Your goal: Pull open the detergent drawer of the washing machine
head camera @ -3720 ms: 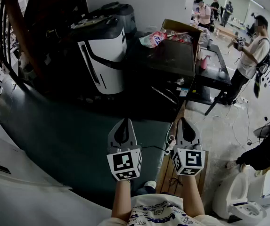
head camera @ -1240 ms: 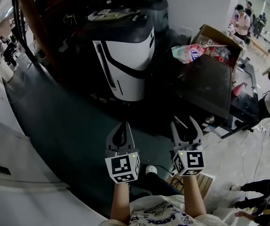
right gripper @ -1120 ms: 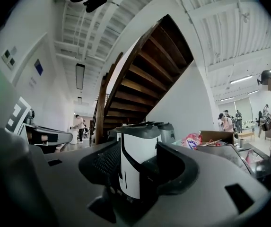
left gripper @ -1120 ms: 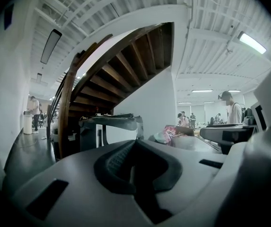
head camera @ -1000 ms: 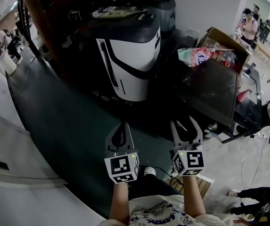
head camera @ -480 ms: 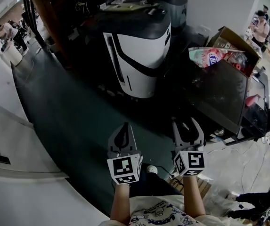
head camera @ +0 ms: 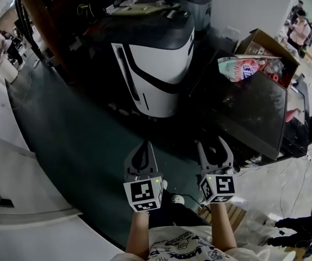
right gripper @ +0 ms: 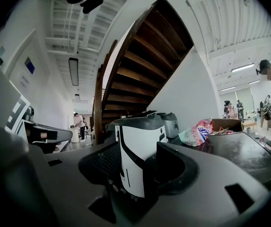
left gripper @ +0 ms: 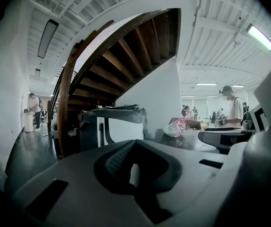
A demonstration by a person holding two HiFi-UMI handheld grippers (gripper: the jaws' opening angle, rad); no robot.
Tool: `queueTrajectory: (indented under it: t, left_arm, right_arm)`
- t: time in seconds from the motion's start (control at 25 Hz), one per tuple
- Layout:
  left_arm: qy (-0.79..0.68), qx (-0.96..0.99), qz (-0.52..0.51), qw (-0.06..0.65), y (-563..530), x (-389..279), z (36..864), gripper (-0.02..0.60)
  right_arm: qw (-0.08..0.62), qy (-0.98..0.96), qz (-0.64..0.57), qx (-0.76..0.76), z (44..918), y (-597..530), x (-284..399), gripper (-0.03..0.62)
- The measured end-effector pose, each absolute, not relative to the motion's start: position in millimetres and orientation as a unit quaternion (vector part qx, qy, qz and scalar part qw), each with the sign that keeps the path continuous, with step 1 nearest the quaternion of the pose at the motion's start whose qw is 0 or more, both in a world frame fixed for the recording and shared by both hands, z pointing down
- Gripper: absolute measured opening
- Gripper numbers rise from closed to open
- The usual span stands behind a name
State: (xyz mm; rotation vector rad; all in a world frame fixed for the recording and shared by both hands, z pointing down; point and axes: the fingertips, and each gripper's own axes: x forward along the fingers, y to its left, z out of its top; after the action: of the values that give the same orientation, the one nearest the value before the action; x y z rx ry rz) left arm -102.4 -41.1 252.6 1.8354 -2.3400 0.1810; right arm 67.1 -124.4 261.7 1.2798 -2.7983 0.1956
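The washing machine (head camera: 156,64), white-fronted under a dark lid, stood in the upper centre of the head view, well apart from both tools. Its detergent drawer could not be made out. Your right gripper (head camera: 212,145), at lower centre, pointed toward it with jaws spread and empty. Your left gripper (head camera: 142,145), just to its left, had its jaws closed on nothing. A dark table (head camera: 254,113) bearing a colourful bag (head camera: 242,68) sat right of the machine.

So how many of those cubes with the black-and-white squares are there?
2: the left cube on the left gripper, the right cube on the right gripper. None seems hidden.
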Motion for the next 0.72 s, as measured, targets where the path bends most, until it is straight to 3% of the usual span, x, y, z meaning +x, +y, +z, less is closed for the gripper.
queueTrajectory:
  t: [0.36,0.72]
  left_arm:
    - [-0.745,0.657,0.07,0.084,-112.1,-143.3,262.7,0.014]
    - [-0.712,0.691,0.08,0.098,-159.9,-161.3,291.4,0.014]
  right_arm:
    - [0.016,-0.882,0.103,0.459,284.3,-175.2,30.9,0.242]
    - [-0.059,-0.856,0.188,0.479,316.8,-205.7,8.8,0.239]
